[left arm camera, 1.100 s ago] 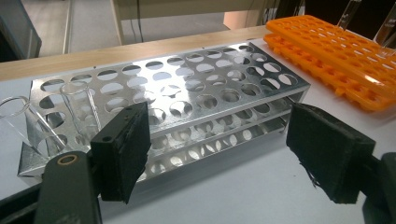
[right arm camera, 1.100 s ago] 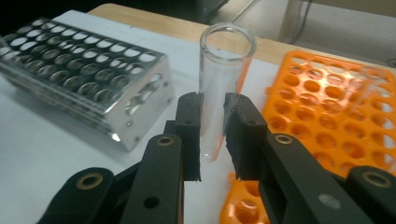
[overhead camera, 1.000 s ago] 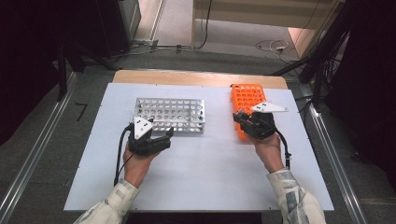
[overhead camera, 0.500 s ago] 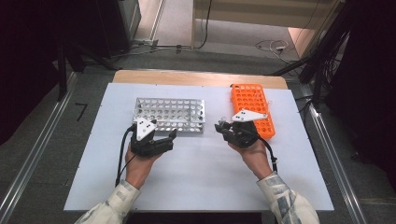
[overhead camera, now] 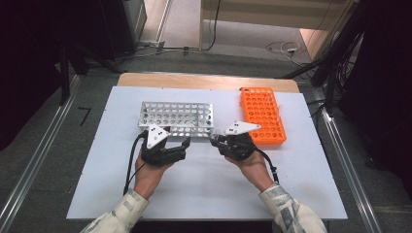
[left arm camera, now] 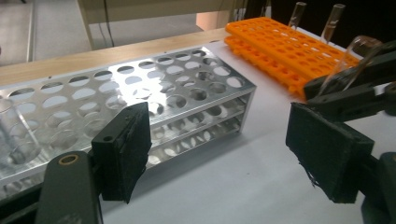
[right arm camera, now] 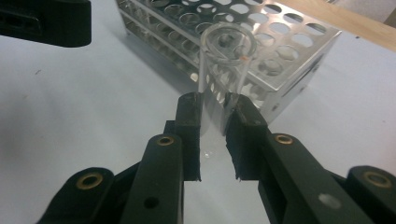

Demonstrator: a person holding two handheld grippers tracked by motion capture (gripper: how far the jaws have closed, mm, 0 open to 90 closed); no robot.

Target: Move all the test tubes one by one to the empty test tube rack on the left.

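Pinching a clear glass test tube (right arm camera: 219,79) between its black fingers (right arm camera: 189,126), the right gripper (overhead camera: 216,141) hovers over the white worktop (overhead camera: 204,189) near its middle. Beside it, the left gripper (overhead camera: 186,143) has its fingers wide apart, holding nothing. Beyond them stands a perforated silver metal tube rack (overhead camera: 177,118); toward the far right corner lies an orange plastic tube rack (overhead camera: 262,114).

— What borders the white tabletop (overhead camera: 204,194)?
— A wooden strip (overhead camera: 194,80) along its twelve o'clock edge, then grey floor (overhead camera: 184,29) with loose cables (overhead camera: 284,47) toward one o'clock.
— And the sides?
— A metal rail (overhead camera: 34,165) at nine o'clock, another rail (overhead camera: 345,165) at three.
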